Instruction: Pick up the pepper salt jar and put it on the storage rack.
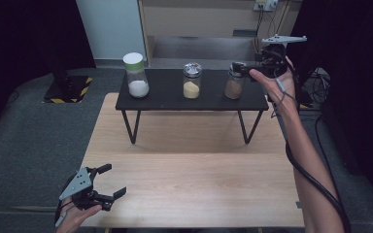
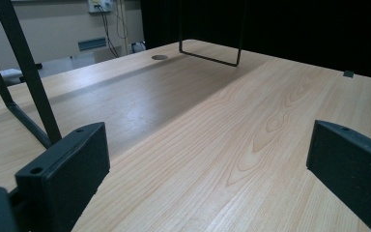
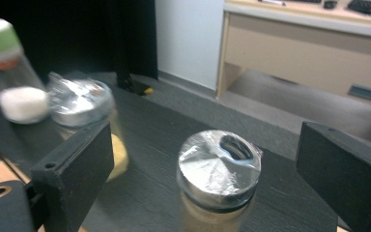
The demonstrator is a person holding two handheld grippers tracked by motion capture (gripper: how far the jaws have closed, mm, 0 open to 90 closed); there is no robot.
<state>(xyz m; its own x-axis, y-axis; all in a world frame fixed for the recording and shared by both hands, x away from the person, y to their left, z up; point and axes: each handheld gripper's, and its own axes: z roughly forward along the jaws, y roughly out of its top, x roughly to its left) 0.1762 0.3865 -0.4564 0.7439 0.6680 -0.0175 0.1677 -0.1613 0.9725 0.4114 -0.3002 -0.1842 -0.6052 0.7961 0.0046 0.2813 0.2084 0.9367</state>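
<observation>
The brown jar (image 1: 234, 82) stands at the right end of the black shelf (image 1: 175, 103), near its right edge. It has a shiny silver lid (image 3: 219, 163) with a hole in it, and light brown powder inside. The right gripper (image 1: 245, 68) is up beside the top of this jar. Its two black jaws are spread wide, one on each side of the lid, and they do not touch it. The jar stands free on the shelf.

The jar looks like glass, so it is hard and smooth. It could slip, and it could break if it falls. It is only partly full, so it is likely not heavy. A good place to hold it is the straight side just under the lid.

The left gripper (image 1: 108, 187) rests at the near left corner of the wooden table (image 1: 194, 189), jaws spread, holding nothing.
</observation>
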